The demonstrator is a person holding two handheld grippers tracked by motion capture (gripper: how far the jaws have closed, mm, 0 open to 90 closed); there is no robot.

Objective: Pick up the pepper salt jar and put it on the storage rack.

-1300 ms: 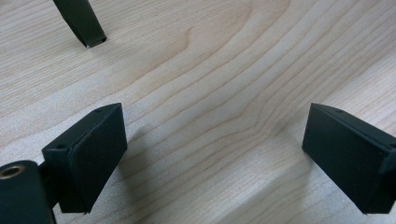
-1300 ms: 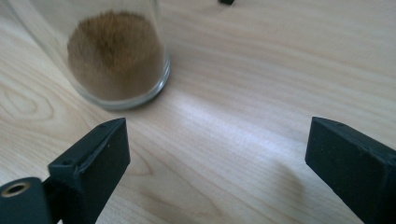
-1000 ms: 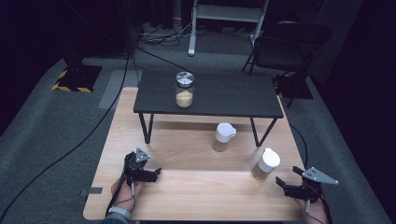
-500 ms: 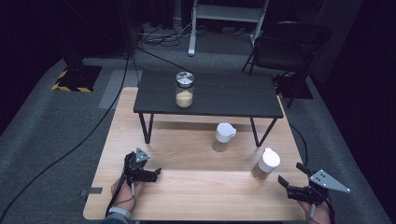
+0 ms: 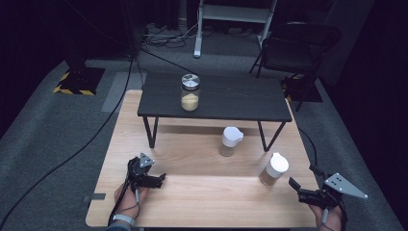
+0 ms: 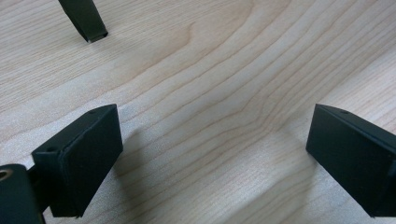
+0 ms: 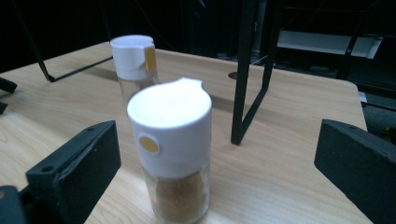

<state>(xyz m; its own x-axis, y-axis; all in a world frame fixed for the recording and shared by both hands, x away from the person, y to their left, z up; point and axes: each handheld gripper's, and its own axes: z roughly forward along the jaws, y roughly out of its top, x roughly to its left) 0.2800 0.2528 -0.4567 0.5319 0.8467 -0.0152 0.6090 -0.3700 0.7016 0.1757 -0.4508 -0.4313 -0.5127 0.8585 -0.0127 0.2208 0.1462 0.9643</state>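
with its jaws spread wide, the right gripper (image 5: 294, 186) faces the near spice jar (image 7: 171, 149) standing upright just ahead between them, so ease straight forward and close low on the glass, while the left gripper (image 5: 160, 178) waits open over bare wooden tabletop (image 6: 210, 93).

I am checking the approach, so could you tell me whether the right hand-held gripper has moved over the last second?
Yes. The right hand-held gripper has drawn back toward the table's near edge, slightly farther from the near shaker.
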